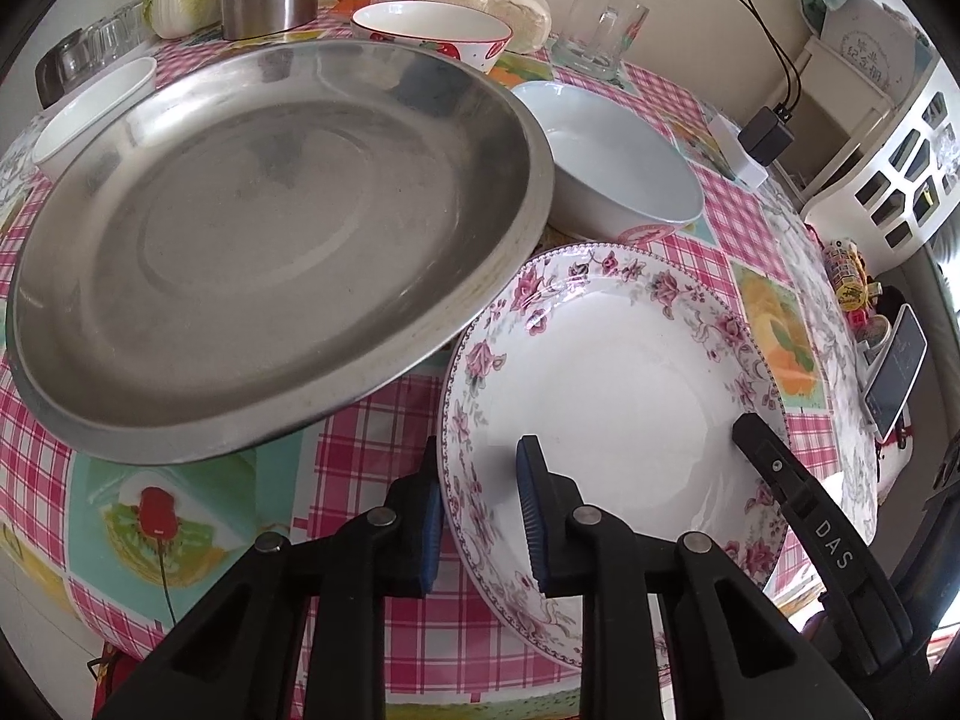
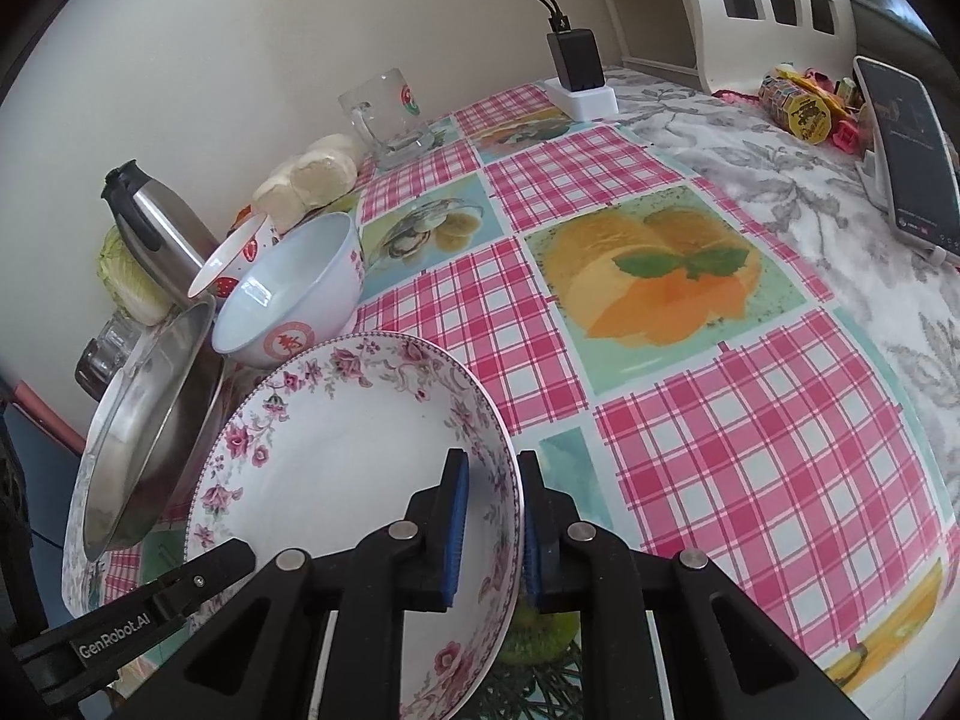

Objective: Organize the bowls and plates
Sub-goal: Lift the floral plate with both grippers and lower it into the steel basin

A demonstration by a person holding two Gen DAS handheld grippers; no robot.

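White floral-rimmed china plate (image 1: 606,384) is pinched at opposite rims by left gripper (image 1: 483,516) and right gripper (image 2: 492,525), unstacked; steel pan (image 1: 270,240) and bowls remain scattered.

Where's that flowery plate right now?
The floral plate sits low and centre in both wrist views, gripped at opposite rims by the left gripper and right gripper, beside the steel pan.
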